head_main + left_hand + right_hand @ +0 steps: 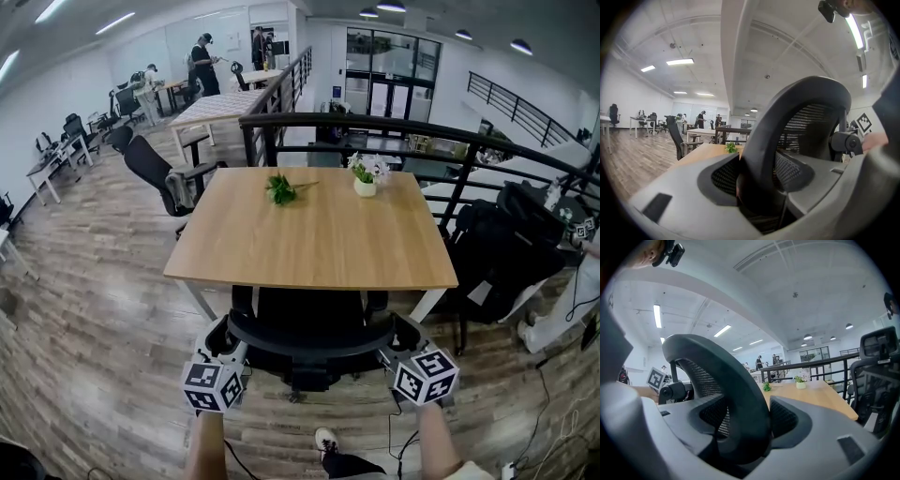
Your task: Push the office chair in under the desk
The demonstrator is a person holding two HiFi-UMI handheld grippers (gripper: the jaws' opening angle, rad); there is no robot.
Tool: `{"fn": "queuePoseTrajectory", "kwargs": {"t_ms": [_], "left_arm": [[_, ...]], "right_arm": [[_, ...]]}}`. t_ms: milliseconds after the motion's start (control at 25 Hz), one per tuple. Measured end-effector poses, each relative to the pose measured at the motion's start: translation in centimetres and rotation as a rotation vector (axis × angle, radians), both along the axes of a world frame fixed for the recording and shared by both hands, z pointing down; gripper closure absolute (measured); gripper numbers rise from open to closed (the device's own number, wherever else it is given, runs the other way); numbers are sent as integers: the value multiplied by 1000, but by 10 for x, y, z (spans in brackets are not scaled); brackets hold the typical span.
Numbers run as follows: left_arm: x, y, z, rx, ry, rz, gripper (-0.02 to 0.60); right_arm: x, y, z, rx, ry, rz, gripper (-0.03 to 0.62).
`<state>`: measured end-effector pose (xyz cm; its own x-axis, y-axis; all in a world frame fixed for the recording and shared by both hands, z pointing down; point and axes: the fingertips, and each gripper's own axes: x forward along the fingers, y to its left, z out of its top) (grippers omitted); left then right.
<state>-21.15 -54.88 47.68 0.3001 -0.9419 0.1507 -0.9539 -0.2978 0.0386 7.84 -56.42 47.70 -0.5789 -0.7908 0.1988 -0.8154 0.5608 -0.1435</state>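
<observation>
A black mesh office chair (pixel 309 323) stands at the near edge of the wooden desk (pixel 319 234), its seat mostly hidden under the tabletop. My left gripper (pixel 223 354) grips the left end of the backrest's curved top rim. My right gripper (pixel 405 354) grips the right end. In the left gripper view the backrest frame (pixel 801 108) runs between the grey jaws of the left gripper (pixel 754 187). In the right gripper view the same frame (pixel 717 362) sits between the jaws of the right gripper (pixel 745 427). Both are shut on it.
On the desk lie a green sprig (pixel 279 189) and a small white flower pot (pixel 366 176). A black railing (pixel 375 127) curves behind the desk. Another black chair (pixel 159 173) stands to the left, and dark chairs and bags (pixel 506 244) to the right. People (pixel 202 64) stand far back.
</observation>
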Motion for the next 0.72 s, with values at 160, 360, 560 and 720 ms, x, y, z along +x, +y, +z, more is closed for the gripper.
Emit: {"fn": "queuePoseTrajectory", "kwargs": {"t_ms": [160, 360, 560, 720], "left_arm": [[0, -23, -1, 7, 6, -3, 307], [-4, -49, -3, 7, 14, -3, 305], [-10, -71, -2, 11, 13, -20, 304], [-16, -87, -3, 20, 14, -36, 305]], "right_arm": [[1, -25, -2, 0, -4, -10, 284], [-3, -51, -3, 7, -16, -15, 284], [-9, -73, -1, 16, -18, -29, 285], [-13, -91, 1, 30, -23, -17, 286]]}}
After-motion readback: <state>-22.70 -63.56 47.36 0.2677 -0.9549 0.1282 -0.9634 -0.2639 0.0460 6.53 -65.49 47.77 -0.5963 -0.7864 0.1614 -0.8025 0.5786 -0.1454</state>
